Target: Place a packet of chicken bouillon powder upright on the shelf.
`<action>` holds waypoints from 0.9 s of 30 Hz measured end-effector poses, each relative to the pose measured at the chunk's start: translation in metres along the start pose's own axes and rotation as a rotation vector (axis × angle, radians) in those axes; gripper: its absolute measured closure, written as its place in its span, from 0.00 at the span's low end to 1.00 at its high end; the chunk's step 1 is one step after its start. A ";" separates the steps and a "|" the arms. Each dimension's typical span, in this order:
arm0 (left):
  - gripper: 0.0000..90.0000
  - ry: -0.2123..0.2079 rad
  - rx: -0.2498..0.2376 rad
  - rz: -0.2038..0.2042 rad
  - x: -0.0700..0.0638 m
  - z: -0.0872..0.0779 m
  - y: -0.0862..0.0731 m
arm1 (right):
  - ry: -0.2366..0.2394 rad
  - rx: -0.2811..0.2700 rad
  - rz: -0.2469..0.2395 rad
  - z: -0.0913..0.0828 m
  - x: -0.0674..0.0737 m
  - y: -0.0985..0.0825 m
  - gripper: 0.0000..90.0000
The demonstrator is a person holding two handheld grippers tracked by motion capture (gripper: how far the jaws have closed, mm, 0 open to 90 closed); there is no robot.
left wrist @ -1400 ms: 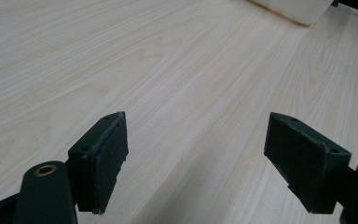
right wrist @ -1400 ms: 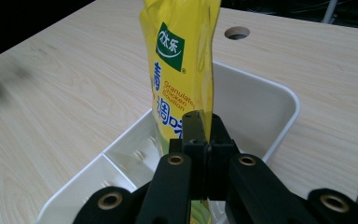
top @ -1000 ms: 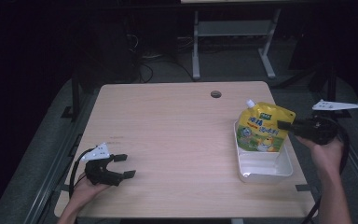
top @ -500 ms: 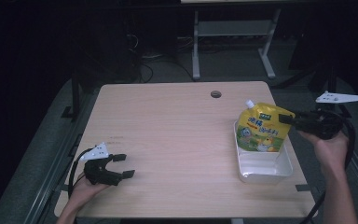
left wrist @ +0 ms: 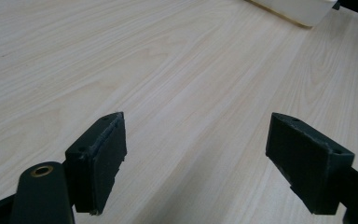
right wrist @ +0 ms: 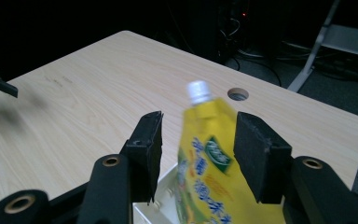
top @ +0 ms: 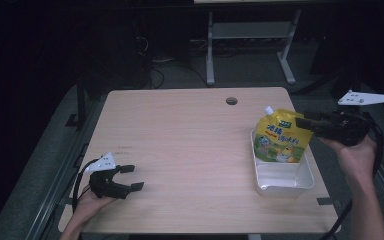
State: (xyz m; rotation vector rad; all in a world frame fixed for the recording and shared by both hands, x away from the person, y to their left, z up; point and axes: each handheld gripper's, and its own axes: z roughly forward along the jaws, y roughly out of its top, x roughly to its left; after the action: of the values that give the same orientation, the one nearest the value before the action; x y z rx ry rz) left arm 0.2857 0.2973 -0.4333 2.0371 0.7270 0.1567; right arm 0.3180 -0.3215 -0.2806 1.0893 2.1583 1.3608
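You are in a dim lab or workshop: your pale wood-grain table (top: 180,135) with a round cable hole (top: 231,101) stands on grey floor, black cables (top: 155,75) trail in the upper middle of the frame, and a grey metal frame (top: 250,35) stands behind.

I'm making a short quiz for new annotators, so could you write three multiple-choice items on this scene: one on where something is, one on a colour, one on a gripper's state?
1. Where does the pouch stand?
A. in the white tray
B. at the table's middle
C. on the floor

2. What colour is most of the pouch?
A. blue
B. yellow
C. red

3. How are the left gripper's jaws?
A. shut on the pouch
B. shut on nothing
C. open over bare table

Answers:
1 A, its base sits inside the tray at the table's right side.
2 B, its body is yellow, with a white cap.
3 C, the left gripper view shows a wide gap with only wood between.
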 end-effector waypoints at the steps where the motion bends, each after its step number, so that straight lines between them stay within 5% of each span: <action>1: 0.22 0.000 0.000 0.000 0.000 0.000 0.000 | 0.002 -0.001 -0.004 0.000 0.002 0.002 0.56; 27: 0.21 0.012 -0.005 0.006 -0.001 -0.006 0.001 | 0.175 0.088 -0.040 0.060 0.074 0.013 0.39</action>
State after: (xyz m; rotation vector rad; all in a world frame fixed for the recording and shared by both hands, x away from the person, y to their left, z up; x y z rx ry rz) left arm 0.2829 0.3005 -0.4294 2.0356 0.7279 0.1740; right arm 0.3157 -0.2262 -0.2907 0.9846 2.3721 1.4019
